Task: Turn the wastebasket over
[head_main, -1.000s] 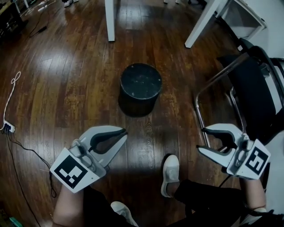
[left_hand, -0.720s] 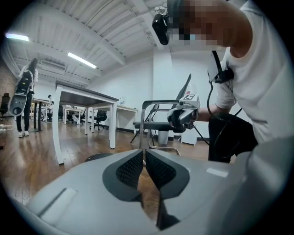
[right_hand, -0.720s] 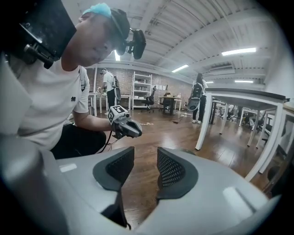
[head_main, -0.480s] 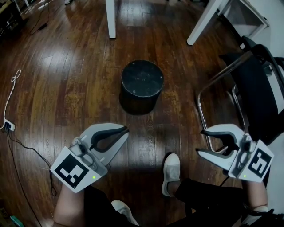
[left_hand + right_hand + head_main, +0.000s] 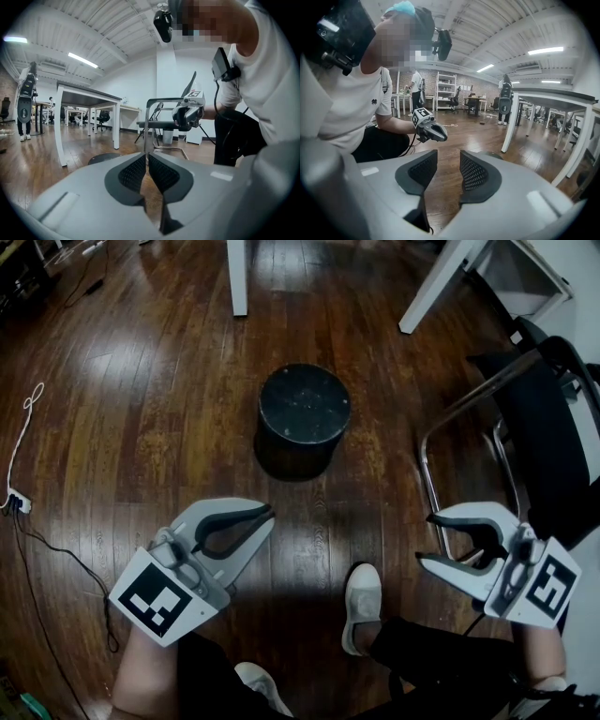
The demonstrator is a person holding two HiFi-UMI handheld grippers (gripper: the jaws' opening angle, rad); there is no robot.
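The black round wastebasket [image 5: 303, 418] stands on the wooden floor, about a gripper's length beyond both grippers. A flat, speckled round face shows on top, and I cannot tell whether that is its base or its open mouth. My left gripper [image 5: 269, 512] is held low at the near left with its jaws shut on nothing; its pads [image 5: 136, 171] meet in the left gripper view. My right gripper [image 5: 426, 540] hovers at the near right beside the chair. Its jaws are closing from wide open, and only bare floor shows between its pads [image 5: 474, 173]. Neither gripper touches the wastebasket.
A chair with a chrome frame [image 5: 441, 418] and a black seat [image 5: 548, 437] stands close on the right. White table legs [image 5: 238, 277] [image 5: 433, 287] rise behind the basket. A cable and power strip [image 5: 14, 505] lie at the far left. The person's shoe [image 5: 359, 606] rests between the grippers.
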